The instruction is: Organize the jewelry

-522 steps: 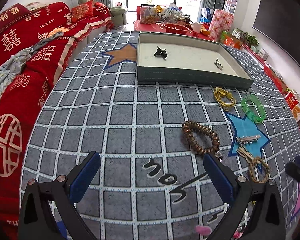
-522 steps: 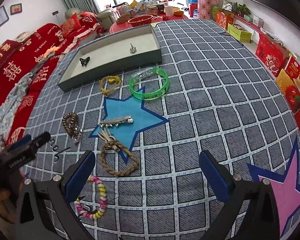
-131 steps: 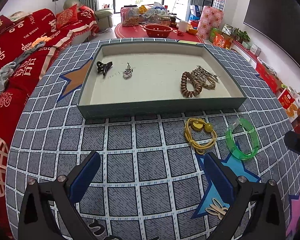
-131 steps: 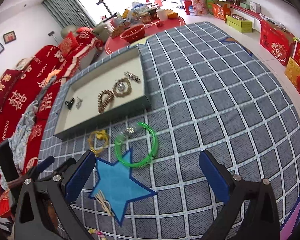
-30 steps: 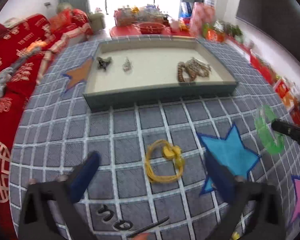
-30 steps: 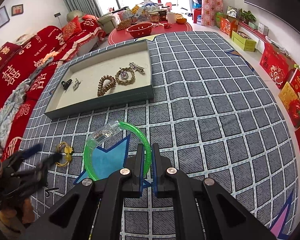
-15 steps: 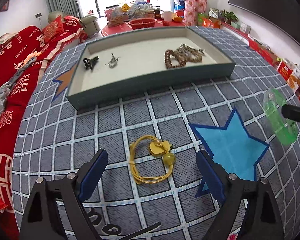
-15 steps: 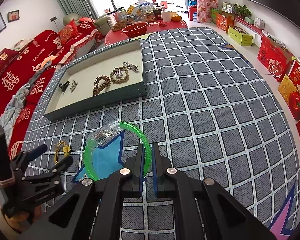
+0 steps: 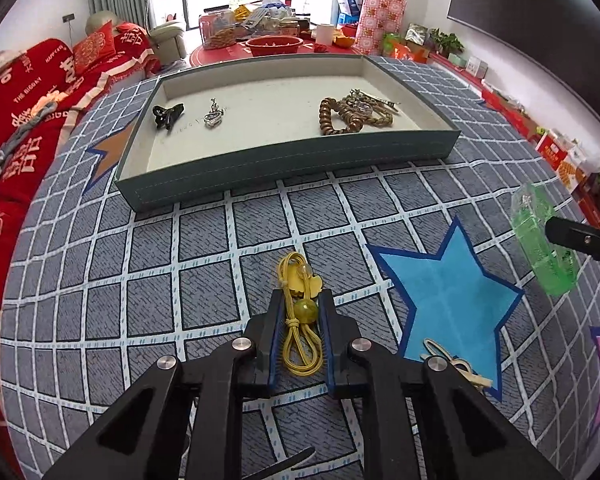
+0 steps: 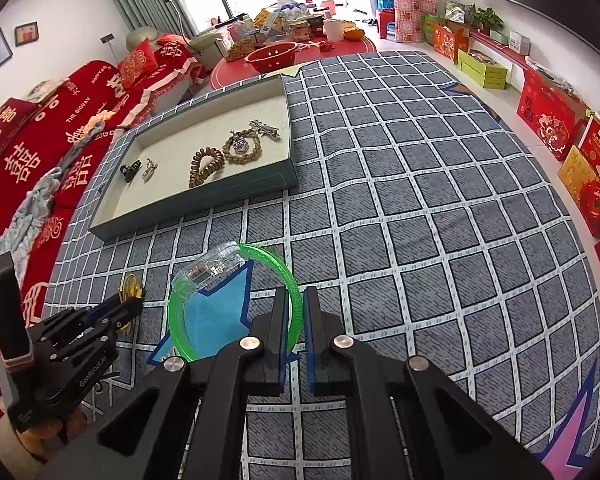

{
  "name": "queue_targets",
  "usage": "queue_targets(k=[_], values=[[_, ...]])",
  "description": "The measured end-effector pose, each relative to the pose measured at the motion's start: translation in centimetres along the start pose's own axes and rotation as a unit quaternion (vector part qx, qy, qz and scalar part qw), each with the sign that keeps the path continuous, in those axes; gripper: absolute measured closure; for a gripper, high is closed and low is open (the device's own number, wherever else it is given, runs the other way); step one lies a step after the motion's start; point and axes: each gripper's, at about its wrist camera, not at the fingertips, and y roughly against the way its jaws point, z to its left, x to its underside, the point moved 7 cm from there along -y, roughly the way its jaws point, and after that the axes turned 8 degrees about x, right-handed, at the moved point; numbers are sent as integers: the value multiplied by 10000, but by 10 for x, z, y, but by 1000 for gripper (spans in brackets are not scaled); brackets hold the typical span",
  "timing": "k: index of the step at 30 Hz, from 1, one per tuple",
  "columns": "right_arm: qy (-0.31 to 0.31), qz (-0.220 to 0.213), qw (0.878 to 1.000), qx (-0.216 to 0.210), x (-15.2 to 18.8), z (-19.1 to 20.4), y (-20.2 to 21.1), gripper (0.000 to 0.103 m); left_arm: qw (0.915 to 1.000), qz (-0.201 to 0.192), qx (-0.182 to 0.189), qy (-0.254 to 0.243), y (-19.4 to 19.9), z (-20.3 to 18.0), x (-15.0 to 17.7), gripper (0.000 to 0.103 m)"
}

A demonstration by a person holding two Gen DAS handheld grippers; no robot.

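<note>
Several pieces already lie in the far tray [image 9: 284,164]; left gripper [image 9: 300,312] pinches the yellow cord [image 9: 298,344], right gripper [image 10: 294,316] the green bangle [image 10: 180,320], neither yet delivered.

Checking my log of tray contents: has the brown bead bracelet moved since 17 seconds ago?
Yes. The brown bead bracelet went from the carpet into the tray, near its right end.
</note>
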Motion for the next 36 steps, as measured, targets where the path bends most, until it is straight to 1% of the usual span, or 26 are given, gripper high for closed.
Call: queue_targets(k=[4,12,17,22,25,28,33,36], values=[[46,-8,10000,5,-1,4,1,95,9998,-56,149,135,10,3,-2,76],[110,-43,9999,-78,-14,15,2,95,9991,-349,230,42,37,5,-24,76],[180,-120,9997,-117,-34,25,6,95,9980,-586,224,-80,53,8,-48,76],[230,-183,9994,-163,-65,37,4,95,9968,-775,106,-173,61,18,-77,76],[308,-198,9992,-148,-86,47,-2,95,9960,-881,25,-158,61,29,-97,76],[379,-250,9989,-113,-111,59,-9,95,9959,-900,-21,-130,55,39,-116,76],[512,-268,9983,-41,-143,78,-30,95,9964,-807,-193,-146,33,56,-137,76],[532,-225,9983,-69,-156,90,-46,95,9974,-676,-243,-21,15,70,-142,76]])
